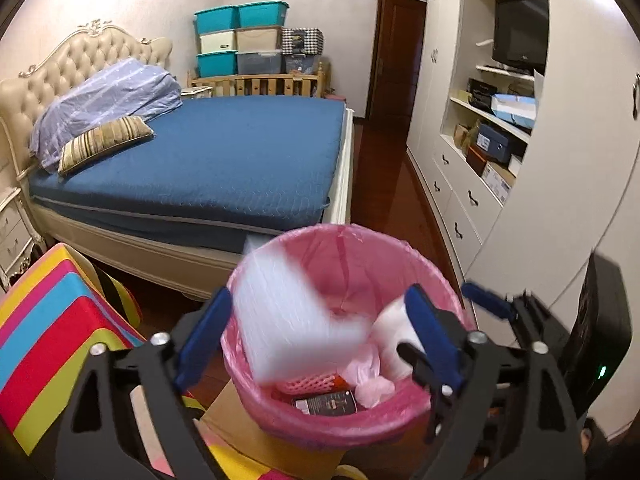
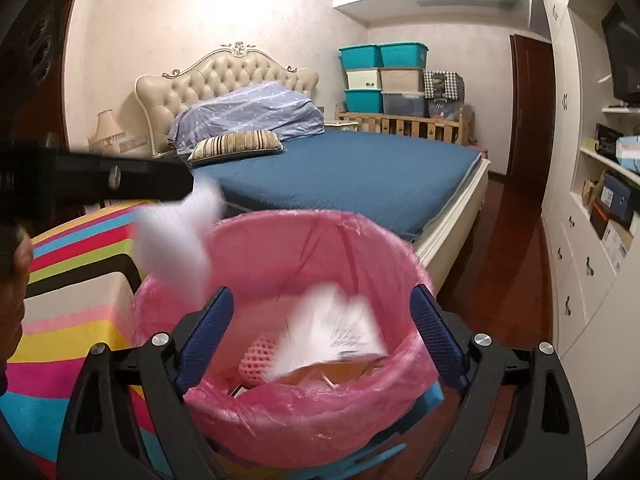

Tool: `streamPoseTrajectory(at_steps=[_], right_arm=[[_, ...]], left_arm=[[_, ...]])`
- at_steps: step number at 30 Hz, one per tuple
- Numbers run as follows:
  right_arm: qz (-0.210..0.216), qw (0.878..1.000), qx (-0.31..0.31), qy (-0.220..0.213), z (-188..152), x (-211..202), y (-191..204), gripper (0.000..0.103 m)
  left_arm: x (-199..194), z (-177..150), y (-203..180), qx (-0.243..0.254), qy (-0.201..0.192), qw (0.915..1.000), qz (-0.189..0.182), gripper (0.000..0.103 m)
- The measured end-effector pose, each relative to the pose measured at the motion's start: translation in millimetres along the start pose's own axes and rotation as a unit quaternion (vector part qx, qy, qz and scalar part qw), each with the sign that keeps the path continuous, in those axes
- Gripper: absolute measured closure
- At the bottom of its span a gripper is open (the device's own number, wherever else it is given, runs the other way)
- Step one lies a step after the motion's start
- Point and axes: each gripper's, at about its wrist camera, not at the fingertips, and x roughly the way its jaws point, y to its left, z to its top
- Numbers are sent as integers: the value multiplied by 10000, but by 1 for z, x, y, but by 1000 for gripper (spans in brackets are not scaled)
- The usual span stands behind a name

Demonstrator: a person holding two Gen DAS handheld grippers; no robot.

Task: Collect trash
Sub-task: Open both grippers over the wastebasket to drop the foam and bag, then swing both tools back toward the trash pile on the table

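Observation:
A bin with a pink liner (image 1: 348, 424) (image 2: 304, 412) stands on the floor below both grippers. My left gripper (image 1: 318, 340) is open over it, and a blurred white block (image 1: 296, 320) hangs loose between its blue fingers. My right gripper (image 2: 322, 332) is open too, with a blurred white paper (image 2: 332, 328) loose between its fingers inside the bin's mouth. In the right wrist view the same white block (image 2: 176, 240) shows at the bin's left rim. A pink foam net (image 1: 312, 384), a dark packet (image 1: 324, 404) and white wads lie in the bin.
A bed with a blue mattress (image 1: 224, 160) stands behind the bin. A striped colourful box (image 1: 52, 340) is at the left, a white wardrobe with drawers (image 1: 464, 216) at the right, dark wooden floor (image 1: 384, 184) between. A person's hand (image 2: 16, 268) holds the left tool.

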Motion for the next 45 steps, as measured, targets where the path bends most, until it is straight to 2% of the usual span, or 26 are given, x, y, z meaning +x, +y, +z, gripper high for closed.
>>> streamPoseTrajectory(at_steps=[4,7,10,14,19,28,31,35,39,40,41,45], right_arm=[[-26,10000,74,20,-6,-7,-2,18],[-30,9999,139,-26,-10,-20,-1,18],[-24,9998,180,-31,-8,-34,5,18],[21,9999,168,-31,-8,-48,17,18],[245,9997,-8,7,-10,-59,53,18],[1149,9924,-366,258,-25,-66,155,18],[1524,9852,-683,387,-31,-72,201,18],[1993,9734,-977,574,-40,-84,260,18],[2325,9613,-1320,668,-52,-101,316,18],[2405,9581,-1395,692,-55,-106,332,18],[2469,9557,-1434,714,-57,-109,342,18],[2731,9455,-1590,791,-68,-130,393,18]], left_arm=[[-14,-2,8,-62,-84,9999,-36,16],[-34,-11,17,-6,-187,9998,77,11],[-58,-27,27,-9,-267,9992,294,6],[-90,-54,48,-196,-145,9976,655,6],[-133,-100,76,-413,75,9938,1025,5],[-235,-191,123,-496,68,9818,1831,5],[-277,-223,142,-608,28,9741,2176,5],[-337,-264,174,-952,3,9559,2778,5],[-394,-309,204,-1414,-14,9371,3192,5],[-405,-318,210,-1522,-21,9319,3291,5],[-422,-334,220,-1672,-19,9228,3472,5],[-457,-371,237,-1997,-8,8993,3890,5]])
